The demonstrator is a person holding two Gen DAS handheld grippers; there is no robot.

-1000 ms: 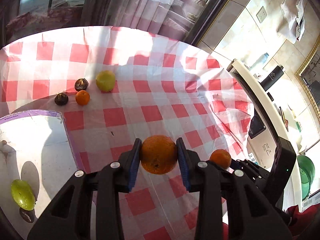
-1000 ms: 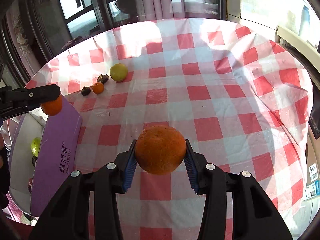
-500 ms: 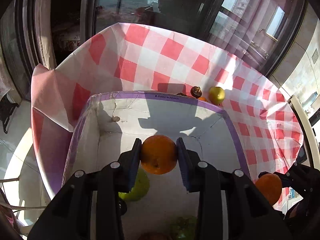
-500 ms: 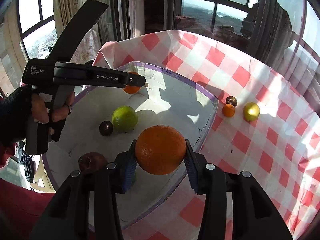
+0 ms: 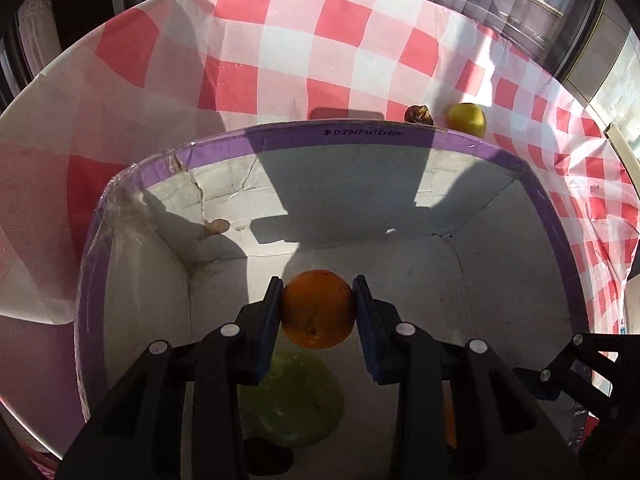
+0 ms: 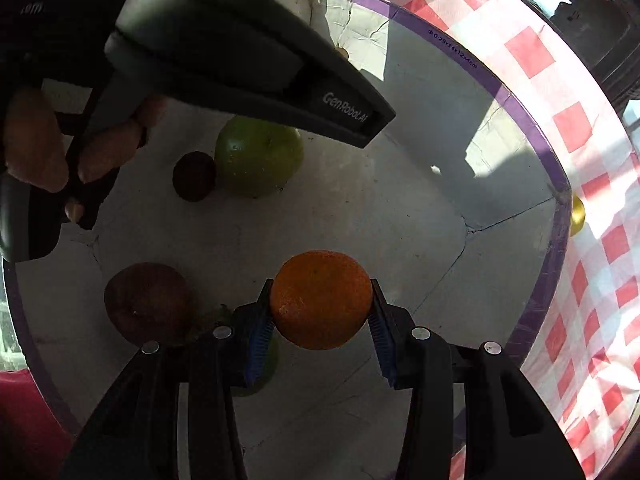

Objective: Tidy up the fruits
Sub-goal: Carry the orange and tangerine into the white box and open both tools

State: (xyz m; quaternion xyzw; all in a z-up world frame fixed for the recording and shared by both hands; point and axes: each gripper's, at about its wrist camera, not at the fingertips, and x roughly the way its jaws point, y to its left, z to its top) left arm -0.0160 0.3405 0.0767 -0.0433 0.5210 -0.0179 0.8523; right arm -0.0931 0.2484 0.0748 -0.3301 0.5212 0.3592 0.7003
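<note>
Both pairs of jaws are clamped on fruit: the left gripper (image 5: 318, 307) pinches a small orange (image 5: 318, 309) between its blue pads, and the right gripper (image 6: 320, 300) holds a larger orange (image 6: 321, 299) the same way. A second ago both were out over the checked cloth of the worktop (image 5: 280, 40); now each hangs over the white inside of the purple-rimmed box (image 5: 360, 136), pointing steeply down at its floor. So the carry is done, and what remains, as I judge it, is the lowering and release.

The box already holds a green fruit (image 6: 258, 156), a small dark fruit (image 6: 194, 176) touching it, and a brownish fruit (image 6: 150, 304) near the right gripper. In the left wrist view the green fruit sits directly beneath the left jaws, so the small orange may land on it and roll. In the right wrist view the left tool's body, gripped by the person's hand (image 6: 36, 148), crosses above the box close to the right gripper; the two could knock together.

A yellow fruit (image 5: 466, 120) and a dark fruit (image 5: 419, 115) lie on the cloth just beyond the far wall, not yet collected.
</note>
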